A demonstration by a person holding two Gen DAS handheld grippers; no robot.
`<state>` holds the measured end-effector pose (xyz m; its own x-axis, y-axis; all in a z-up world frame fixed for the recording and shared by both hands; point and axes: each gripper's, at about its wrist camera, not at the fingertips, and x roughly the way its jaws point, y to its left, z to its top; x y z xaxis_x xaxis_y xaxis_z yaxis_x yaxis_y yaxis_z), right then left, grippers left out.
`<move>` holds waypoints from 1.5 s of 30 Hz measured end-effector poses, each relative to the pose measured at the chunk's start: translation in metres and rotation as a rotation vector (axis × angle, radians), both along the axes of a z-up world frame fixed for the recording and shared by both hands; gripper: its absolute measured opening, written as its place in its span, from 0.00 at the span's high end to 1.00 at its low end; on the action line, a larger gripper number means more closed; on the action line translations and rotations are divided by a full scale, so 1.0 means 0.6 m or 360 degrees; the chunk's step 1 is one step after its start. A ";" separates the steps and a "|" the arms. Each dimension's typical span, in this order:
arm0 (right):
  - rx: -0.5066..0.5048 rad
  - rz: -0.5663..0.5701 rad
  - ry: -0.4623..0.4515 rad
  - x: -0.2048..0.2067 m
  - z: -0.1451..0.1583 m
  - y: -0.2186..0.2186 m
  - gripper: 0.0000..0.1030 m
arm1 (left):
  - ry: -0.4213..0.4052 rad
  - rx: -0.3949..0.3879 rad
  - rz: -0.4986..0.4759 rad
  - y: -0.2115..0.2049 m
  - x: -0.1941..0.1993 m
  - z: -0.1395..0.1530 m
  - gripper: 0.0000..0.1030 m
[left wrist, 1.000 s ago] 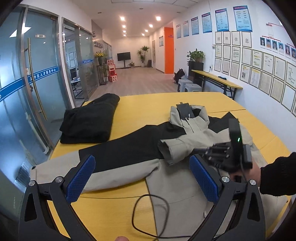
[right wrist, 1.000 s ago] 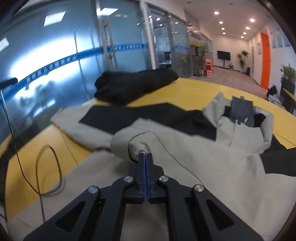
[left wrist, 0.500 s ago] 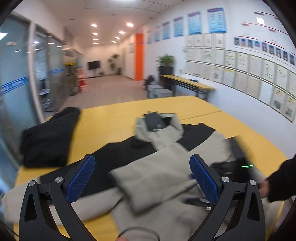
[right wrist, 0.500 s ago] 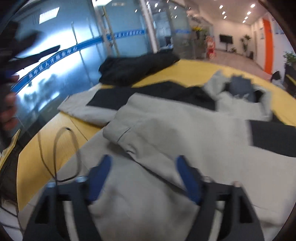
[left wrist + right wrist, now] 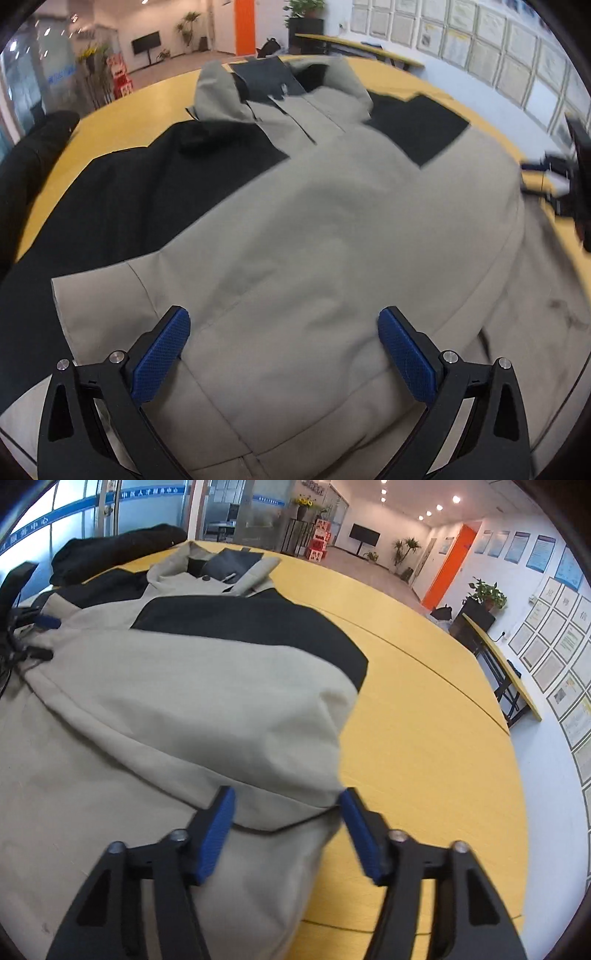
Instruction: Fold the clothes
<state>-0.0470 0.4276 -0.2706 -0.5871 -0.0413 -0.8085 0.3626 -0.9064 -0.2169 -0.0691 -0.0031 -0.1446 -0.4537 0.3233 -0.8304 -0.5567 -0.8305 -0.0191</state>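
Surface [image 5: 424, 709], yellow: carrying everything. Jacket [image 5: 332, 221], grey and black: lying flat, one sleeve [image 5: 229, 295] lying folded across the chest, the other sleeve [image 5: 229, 686] lying along its edge; folding partly done, I am judging. Left gripper [image 5: 282, 350]: hovering low, fingers spread. Right gripper [image 5: 286, 830]: fingers spread, straddling that cuff.

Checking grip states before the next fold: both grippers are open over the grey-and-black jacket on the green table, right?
Not quite: the table is yellow, not green, as the right wrist view shows. The rest holds: the left gripper and the right gripper are both open over the grey-and-black jacket.
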 end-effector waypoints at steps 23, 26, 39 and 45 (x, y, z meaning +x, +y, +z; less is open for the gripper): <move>-0.0346 0.0169 -0.0168 -0.030 -0.009 -0.136 0.46 | 0.0026 0.0031 -0.0245 -0.014 0.012 0.000 0.00; -0.0391 0.0004 -0.0178 -0.019 -0.005 -0.131 0.46 | -0.0002 0.0056 -0.0205 -0.018 0.012 0.010 0.00; -0.0933 0.0220 -0.0012 -0.051 0.118 -0.359 0.42 | -0.0035 0.0101 -0.0049 -0.080 0.031 0.020 0.00; -0.1488 0.0656 -0.0396 -0.160 0.091 -0.497 0.31 | -0.0051 0.0213 0.0034 -0.148 0.068 0.047 0.00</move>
